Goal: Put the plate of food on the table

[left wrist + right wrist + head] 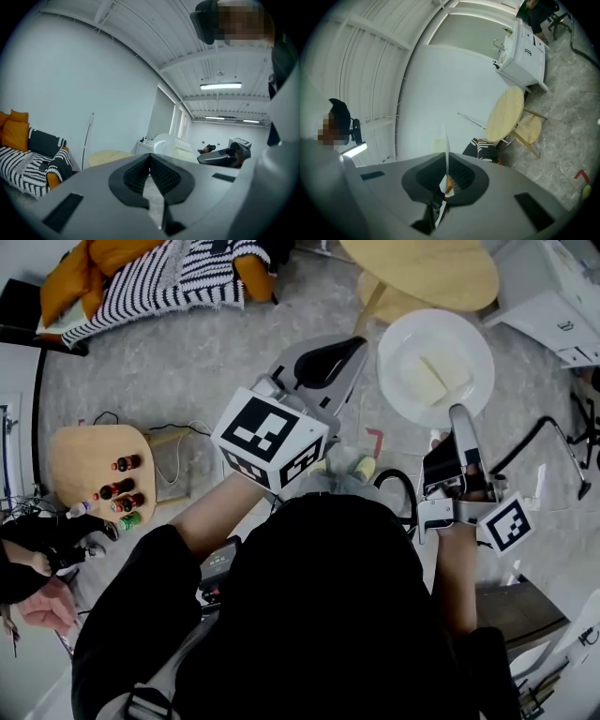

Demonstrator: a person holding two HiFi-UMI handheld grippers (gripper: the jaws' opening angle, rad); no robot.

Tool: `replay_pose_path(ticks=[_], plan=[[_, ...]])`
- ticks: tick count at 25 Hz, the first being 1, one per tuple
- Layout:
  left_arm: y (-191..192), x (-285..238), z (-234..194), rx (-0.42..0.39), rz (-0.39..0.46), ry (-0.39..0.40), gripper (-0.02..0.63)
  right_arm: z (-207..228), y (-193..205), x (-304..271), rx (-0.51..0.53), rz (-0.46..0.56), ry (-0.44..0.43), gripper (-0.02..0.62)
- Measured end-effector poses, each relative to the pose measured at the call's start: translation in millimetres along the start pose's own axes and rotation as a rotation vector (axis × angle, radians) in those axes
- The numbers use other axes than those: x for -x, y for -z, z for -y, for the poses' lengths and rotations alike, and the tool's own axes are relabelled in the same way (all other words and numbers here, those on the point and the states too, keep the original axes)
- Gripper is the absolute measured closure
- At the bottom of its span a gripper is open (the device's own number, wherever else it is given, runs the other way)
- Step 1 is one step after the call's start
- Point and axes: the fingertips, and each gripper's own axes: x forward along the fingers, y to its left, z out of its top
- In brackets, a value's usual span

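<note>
Looking down past the person's dark top, both arms reach forward over the grey floor [206, 362]. The left gripper [330, 360] sits nearest the middle, its marker cube [270, 440] facing up. In the left gripper view [150, 161] its jaws are pressed together at the tips with nothing between them.

The right gripper [458, 415] is a bit further out on the right side. It's clamped on the near rim of the plate [405, 334]; in the right gripper view [446, 169] the rim shows up edge-on as a thin white line [446, 145] pinched between the pads. So the plate is up in the air, carried by that one gripper, with the food [434, 374] (a couple of pale slabs, can't tell what exactly) sitting on it.

Just beyond the plate is a low stool [398, 304], and past that the round wooden table [427, 270]. Off to the left there's a small side table [84, 457] with a few bottles [122, 491] on it. Furthest back are a sofa with a striped blanket [169, 282] and orange cushions [70, 277], plus a white cabinet [553, 296] at the far right.
</note>
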Motion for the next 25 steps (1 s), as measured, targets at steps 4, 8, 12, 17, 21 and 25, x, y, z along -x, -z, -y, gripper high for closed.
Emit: replay_pose_path(ticks=[4, 8, 12, 17, 21, 25], plan=[[-3, 10, -13, 0.004, 0.008, 0.009, 0.598, -8, 12, -11, 0.016, 0.003, 0.006, 0.577], [-4, 20, -23, 0.009, 0.010, 0.016, 0.598, -14, 22, -17, 0.029, 0.005, 0.013, 0.577], [-4, 29, -32, 0.014, -0.008, 0.007, 0.598, -24, 29, -23, 0.033, 0.021, 0.023, 0.577], [-7, 32, -44, -0.016, -0.016, 0.001, 0.598, -30, 34, -32, 0.045, 0.035, 0.022, 0.577], [-7, 31, -44, -0.024, -0.013, 0.006, 0.598, -29, 33, -32, 0.048, 0.048, 0.023, 0.577], [-6, 31, -45, -0.029, -0.007, 0.010, 0.598, -28, 32, -32, 0.059, 0.060, 0.016, 0.577]])
